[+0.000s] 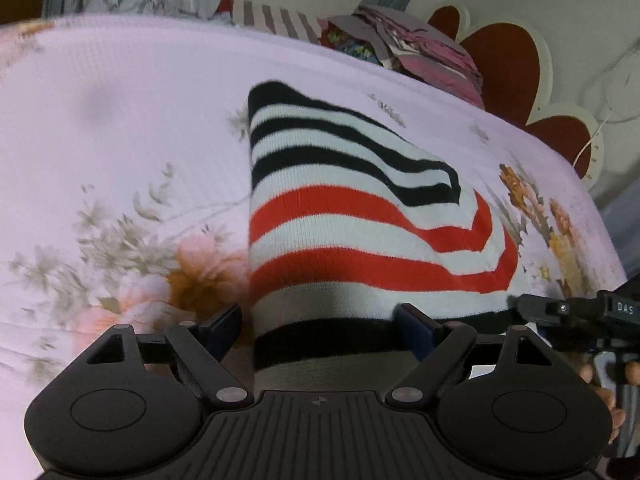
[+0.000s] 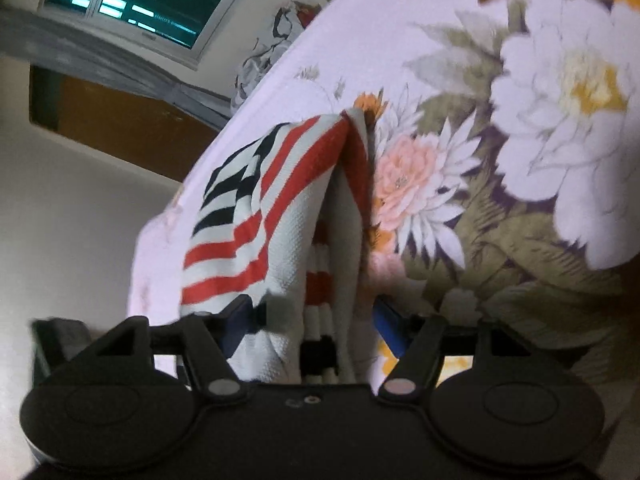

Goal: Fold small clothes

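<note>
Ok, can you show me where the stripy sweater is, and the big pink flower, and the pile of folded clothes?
striped sweater (image 1: 352, 216): left wrist view, on a red stripe.
pink flower (image 2: 404, 168): right wrist view, on its petals.
pile of folded clothes (image 1: 424, 48): left wrist view, on a pink layer.

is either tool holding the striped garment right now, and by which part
Neither. The left tool and the right tool both stand open astride the near edge of the striped garment, pads not pressing it.

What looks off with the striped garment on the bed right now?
The striped garment isn't folded flat: its right side is doubled over at a slant, so the stripes bend into a V. In the right wrist view that side stands up loosely off the floral bedsheet. Nothing looks torn.
</note>
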Demonstrator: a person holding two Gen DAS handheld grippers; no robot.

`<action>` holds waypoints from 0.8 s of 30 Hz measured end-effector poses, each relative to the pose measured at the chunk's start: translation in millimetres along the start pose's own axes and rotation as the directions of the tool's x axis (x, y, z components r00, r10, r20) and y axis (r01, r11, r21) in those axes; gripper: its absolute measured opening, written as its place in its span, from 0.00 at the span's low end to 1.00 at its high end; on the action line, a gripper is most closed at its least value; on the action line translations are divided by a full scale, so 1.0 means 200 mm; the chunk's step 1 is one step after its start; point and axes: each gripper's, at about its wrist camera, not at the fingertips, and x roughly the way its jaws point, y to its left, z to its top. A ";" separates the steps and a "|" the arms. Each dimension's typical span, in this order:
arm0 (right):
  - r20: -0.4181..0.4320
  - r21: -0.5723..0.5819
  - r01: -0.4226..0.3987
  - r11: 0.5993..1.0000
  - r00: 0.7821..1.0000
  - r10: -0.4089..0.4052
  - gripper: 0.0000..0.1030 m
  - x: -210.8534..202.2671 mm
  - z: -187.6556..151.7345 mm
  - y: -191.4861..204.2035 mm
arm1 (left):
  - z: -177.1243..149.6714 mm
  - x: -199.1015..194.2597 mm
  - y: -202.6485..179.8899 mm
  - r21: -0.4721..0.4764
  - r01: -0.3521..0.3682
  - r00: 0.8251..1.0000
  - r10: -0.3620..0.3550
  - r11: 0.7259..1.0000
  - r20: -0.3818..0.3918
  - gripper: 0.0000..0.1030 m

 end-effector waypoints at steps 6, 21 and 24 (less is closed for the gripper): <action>-0.009 -0.115 0.111 0.987 0.994 -0.112 0.43 0.10 0.01 0.14 | 0.02 0.07 0.00 -0.037 0.057 0.998 -0.057 0.998 0.003 0.76; 0.200 -0.480 0.329 0.813 0.944 -0.264 0.30 0.23 -0.36 0.94 | 0.02 -0.44 0.17 0.213 0.006 0.986 -0.041 0.977 0.159 0.47; 0.174 -0.507 0.285 0.813 0.958 -0.227 0.30 0.42 -0.43 1.10 | 0.03 -0.60 0.43 0.192 -0.035 0.985 0.001 0.981 0.172 0.47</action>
